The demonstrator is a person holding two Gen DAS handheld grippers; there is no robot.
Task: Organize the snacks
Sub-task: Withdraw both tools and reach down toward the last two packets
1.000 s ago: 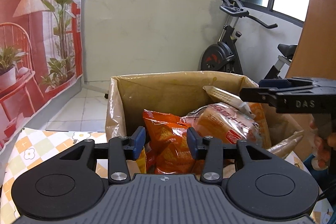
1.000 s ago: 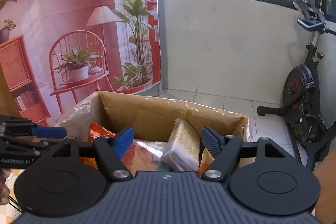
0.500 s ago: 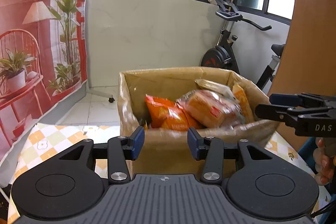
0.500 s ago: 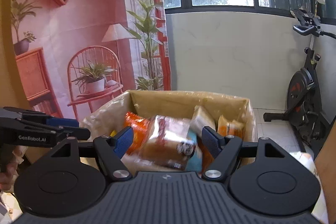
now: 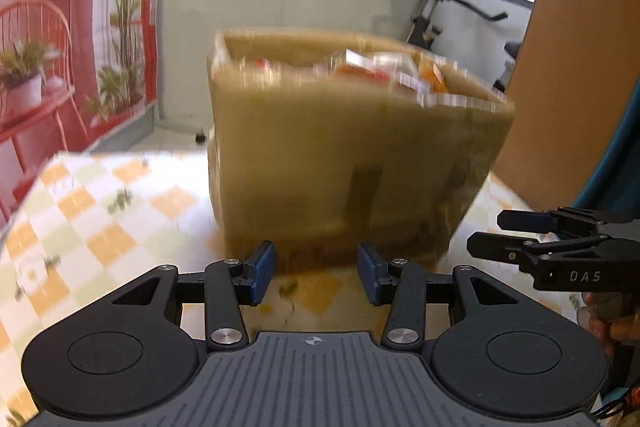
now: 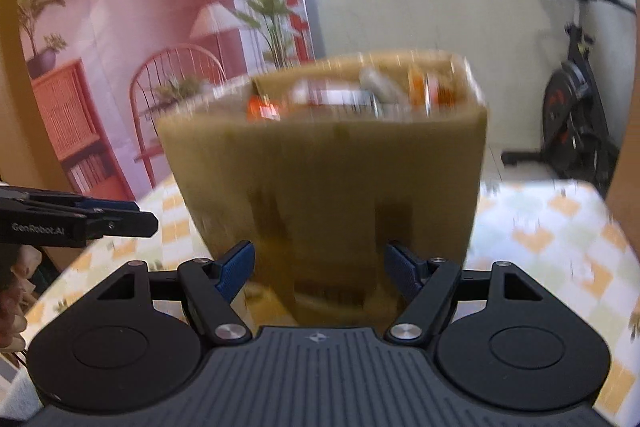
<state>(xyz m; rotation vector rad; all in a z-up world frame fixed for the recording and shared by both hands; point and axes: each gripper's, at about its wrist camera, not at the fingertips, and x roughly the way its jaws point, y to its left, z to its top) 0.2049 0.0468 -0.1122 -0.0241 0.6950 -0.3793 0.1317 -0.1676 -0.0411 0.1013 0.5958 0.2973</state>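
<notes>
Facing the box: both grippers were held low, level with its base.
Left gripper (image 5: 316, 277): released, nothing gripped.
Right gripper (image 6: 319, 269): released, empty.
Cardboard box (image 5: 340, 155): stood on the checked tablecloth (image 5: 100, 211).
Snack packets (image 6: 360, 95): seen blurred inside the box.

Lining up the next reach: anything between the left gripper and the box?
Nothing but bare checked tablecloth lies between the open left gripper and the box, as the left wrist view shows.
</notes>
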